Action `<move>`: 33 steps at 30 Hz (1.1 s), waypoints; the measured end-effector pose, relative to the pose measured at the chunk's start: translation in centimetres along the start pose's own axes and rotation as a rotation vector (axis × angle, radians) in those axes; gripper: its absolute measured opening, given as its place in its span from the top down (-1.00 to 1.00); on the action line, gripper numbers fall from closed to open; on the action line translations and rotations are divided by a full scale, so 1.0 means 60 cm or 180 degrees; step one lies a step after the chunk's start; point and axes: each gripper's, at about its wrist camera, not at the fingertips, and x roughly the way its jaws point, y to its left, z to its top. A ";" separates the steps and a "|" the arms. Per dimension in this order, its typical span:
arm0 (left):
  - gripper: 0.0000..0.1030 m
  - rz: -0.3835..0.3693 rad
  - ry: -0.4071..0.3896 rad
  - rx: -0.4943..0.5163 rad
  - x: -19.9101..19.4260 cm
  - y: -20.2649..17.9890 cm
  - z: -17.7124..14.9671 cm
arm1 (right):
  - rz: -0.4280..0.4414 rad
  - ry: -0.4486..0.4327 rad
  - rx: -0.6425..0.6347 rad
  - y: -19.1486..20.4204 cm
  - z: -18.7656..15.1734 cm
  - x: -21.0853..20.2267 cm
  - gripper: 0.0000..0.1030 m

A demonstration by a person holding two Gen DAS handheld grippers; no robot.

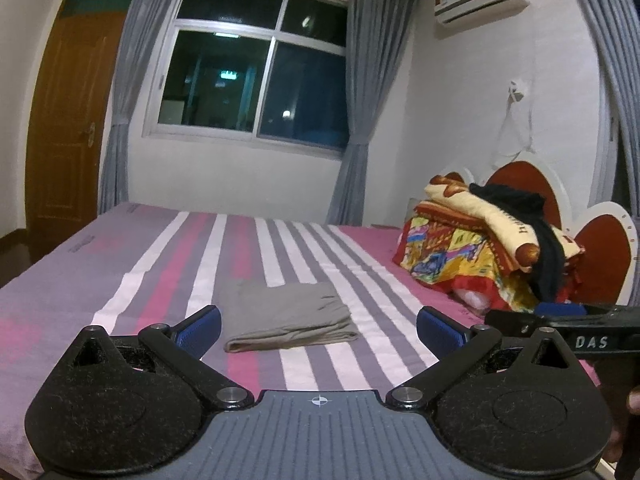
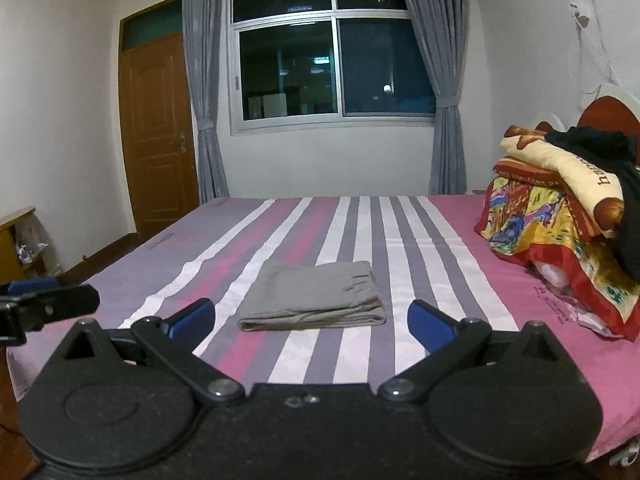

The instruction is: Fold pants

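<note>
Grey pants (image 1: 288,316) lie folded into a flat rectangle on the striped bed sheet (image 1: 160,280), just beyond both grippers. My left gripper (image 1: 319,330) is open, its blue pads wide apart, held back above the bed with nothing between them. In the right wrist view the folded pants (image 2: 314,298) lie ahead of my right gripper (image 2: 312,320), which is open too and holds nothing. The right gripper's black body (image 1: 560,326) shows at the right edge of the left wrist view. The left gripper's tip (image 2: 48,306) shows at the left edge of the right wrist view.
A pile of colourful blankets (image 2: 560,216) with a dark garment on top sits at the head of the bed, right of the pants, before a red heart-shaped headboard (image 1: 524,184). A window with grey curtains (image 2: 332,52) and a wooden door (image 2: 160,132) stand beyond the bed.
</note>
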 end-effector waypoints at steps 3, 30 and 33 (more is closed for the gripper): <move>-1.00 0.0003 -0.0015 -0.0043 -0.024 -0.010 -0.004 | -0.0015 0.0002 0.0008 -0.002 -0.005 -0.012 -1.00; -1.00 0.0058 -0.0151 0.0060 -0.047 -0.013 0.000 | 0.0045 -0.0140 -0.0022 0.016 0.004 -0.037 -1.00; -1.00 0.0047 -0.0141 0.0078 -0.045 -0.014 -0.001 | 0.0034 -0.0154 -0.0008 0.013 0.007 -0.039 -1.00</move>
